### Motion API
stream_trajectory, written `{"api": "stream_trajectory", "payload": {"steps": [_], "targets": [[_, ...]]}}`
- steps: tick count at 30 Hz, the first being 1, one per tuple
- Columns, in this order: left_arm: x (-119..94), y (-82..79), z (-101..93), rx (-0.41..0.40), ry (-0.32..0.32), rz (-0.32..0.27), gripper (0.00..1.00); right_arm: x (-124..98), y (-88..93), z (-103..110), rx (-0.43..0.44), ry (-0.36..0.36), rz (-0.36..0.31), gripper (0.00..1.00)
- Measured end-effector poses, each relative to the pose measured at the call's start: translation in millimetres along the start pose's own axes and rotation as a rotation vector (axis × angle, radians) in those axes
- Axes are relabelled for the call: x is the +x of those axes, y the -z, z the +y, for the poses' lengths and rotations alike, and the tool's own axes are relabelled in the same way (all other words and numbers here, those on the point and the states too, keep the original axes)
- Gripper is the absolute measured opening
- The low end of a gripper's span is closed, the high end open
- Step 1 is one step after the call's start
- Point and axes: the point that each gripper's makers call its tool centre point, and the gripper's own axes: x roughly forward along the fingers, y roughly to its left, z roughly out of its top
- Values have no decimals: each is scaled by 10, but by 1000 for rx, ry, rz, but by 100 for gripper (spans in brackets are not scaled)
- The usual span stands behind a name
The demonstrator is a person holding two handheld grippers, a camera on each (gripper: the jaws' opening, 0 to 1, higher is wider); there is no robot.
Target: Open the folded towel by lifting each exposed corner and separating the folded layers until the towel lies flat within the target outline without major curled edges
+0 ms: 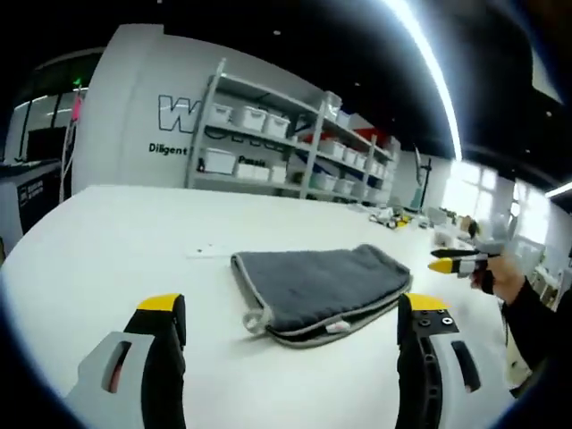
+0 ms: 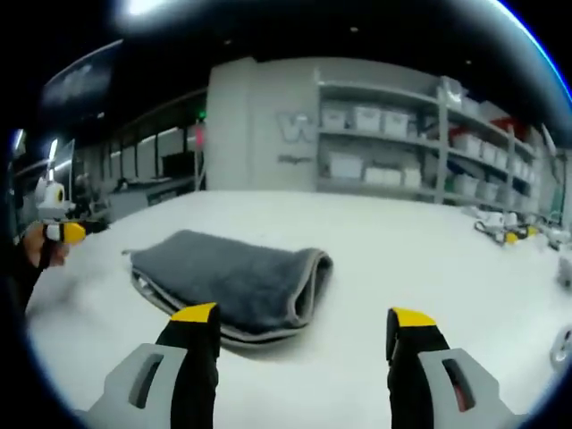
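A folded dark grey towel (image 1: 322, 286) with a light grey hem lies on the white table (image 1: 116, 241). In the left gripper view it sits just beyond my left gripper (image 1: 290, 308), whose jaws stand wide open with nothing between them. My right gripper (image 1: 458, 259) comes in from the right, held by a hand (image 1: 505, 281) past the towel's right end. In the right gripper view the towel (image 2: 232, 277) lies ahead and to the left of my open right gripper (image 2: 304, 317). The left gripper (image 2: 58, 231) shows at the far left, beyond the towel.
Metal shelves (image 1: 268, 143) with white bins stand against a lettered wall behind the table. Small loose items (image 1: 393, 217) lie at the table's far right end (image 2: 505, 232). A dark counter (image 1: 27, 192) stands off the table's left edge.
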Motion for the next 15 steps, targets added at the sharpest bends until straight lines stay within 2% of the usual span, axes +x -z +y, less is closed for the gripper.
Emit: {"api": "stream_trajectory", "payload": {"steps": [4,6,9,11,15], "targets": [[31,-105,53,16,-6,-13,96,-37,-103,-4,-3,-6,-15,72],[80,-107,105,30,-19,-4,93,-3,-226,7,24,-20,-66,75],[186,-62,169,33,-36,30,90,62,-307,-33,49,-22,-55,81],[232,-66,150,33,-24,39,91,75,-383,-48,22,-7,-53,79],[309,-192,149,40,-13,42,91,97,-498,-17,-35,-22,-38,74]]}}
